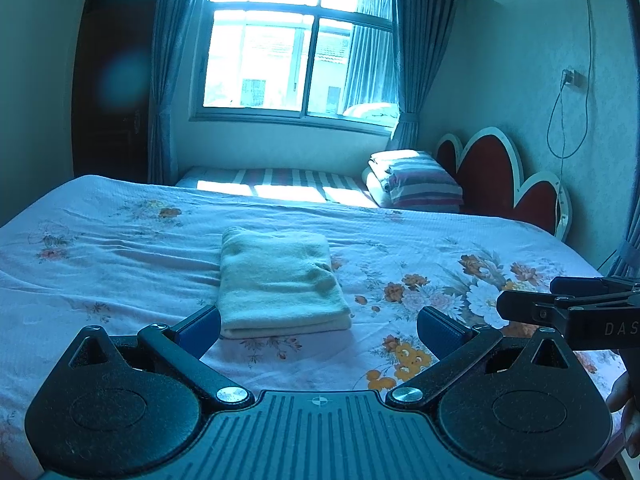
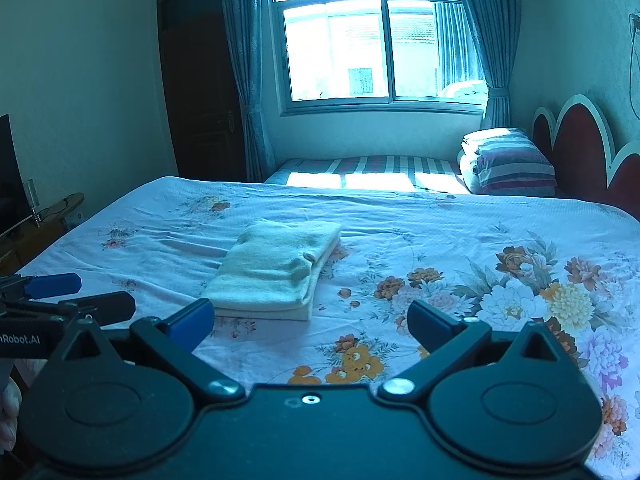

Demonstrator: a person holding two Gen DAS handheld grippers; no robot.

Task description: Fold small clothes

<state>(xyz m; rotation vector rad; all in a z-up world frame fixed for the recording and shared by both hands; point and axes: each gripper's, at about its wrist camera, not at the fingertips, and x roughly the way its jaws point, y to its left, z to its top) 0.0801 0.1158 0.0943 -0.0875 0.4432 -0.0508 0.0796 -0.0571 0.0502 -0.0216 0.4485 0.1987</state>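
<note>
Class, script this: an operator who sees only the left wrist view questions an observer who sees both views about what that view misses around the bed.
Operator: What stands off the left side of the bed?
Observer: A dark screen on a low wooden stand, just past the bed edge.
Operator: Is my left hand-held gripper touching the folded cloth?
Observer: No. Seen from the right wrist view, the left hand-held gripper hangs open to the left of the folded cloth, apart from it.
</note>
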